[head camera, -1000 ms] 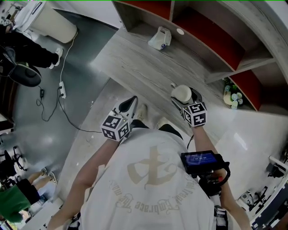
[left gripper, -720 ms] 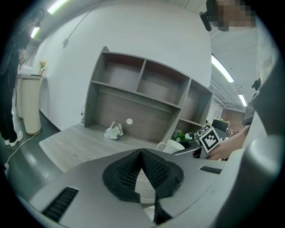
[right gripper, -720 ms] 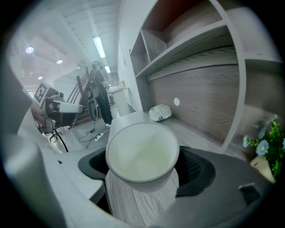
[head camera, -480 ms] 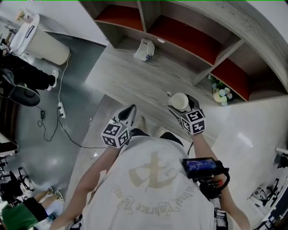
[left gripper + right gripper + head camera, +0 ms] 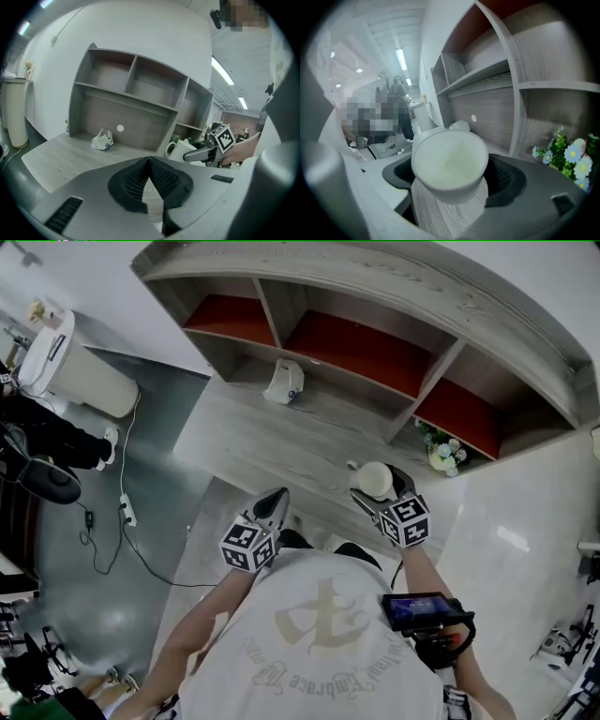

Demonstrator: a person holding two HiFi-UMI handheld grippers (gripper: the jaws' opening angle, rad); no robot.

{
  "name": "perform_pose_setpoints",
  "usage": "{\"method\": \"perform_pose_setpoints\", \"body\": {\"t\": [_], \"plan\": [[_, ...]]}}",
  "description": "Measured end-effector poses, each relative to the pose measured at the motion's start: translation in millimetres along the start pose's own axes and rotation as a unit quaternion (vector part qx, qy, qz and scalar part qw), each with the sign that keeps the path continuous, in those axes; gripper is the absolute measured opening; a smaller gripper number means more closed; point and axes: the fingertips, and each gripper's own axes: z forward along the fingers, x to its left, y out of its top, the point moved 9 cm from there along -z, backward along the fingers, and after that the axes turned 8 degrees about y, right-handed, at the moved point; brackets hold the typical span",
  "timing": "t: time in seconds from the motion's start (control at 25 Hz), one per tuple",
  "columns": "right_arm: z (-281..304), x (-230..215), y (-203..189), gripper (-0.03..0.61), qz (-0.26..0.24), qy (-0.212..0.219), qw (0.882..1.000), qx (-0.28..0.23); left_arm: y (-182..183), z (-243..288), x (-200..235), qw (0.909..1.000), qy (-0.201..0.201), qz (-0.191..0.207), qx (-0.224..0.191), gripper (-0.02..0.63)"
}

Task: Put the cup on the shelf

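- Shelf (image 5: 375, 298): curved top now in frame, cropped before
- Cup (image 5: 376, 480): white, empty, upright; above counter (image 5: 281, 432), 6 o'clock of shelf
- Right gripper (image 5: 380, 489): clamped on cup
- Left gripper (image 5: 273, 506): jaws together, empty, 9 o'clock of cup

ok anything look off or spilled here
Nothing stands out. The white cup sits upright and empty in the right gripper, and there is no spill on the wooden counter below it.
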Motion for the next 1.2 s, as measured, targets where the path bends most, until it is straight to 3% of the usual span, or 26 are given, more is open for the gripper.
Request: {"method": "perform_pose_setpoints", "body": {"t": [0.36,1.2], "plan": [[1.2,6.6,28.8,0.436,0.007,-0.009,1.000,-0.024,18.5,28.3,14.2,0.9985,-0.053,0.016,0.004,0.002],[44.1,25.0,118.8,0.430,-0.016,-0.028,0.997,-0.070,48.9,39.6,110.6,0.9933,-0.114,0.017,0.007,0.002]]}}
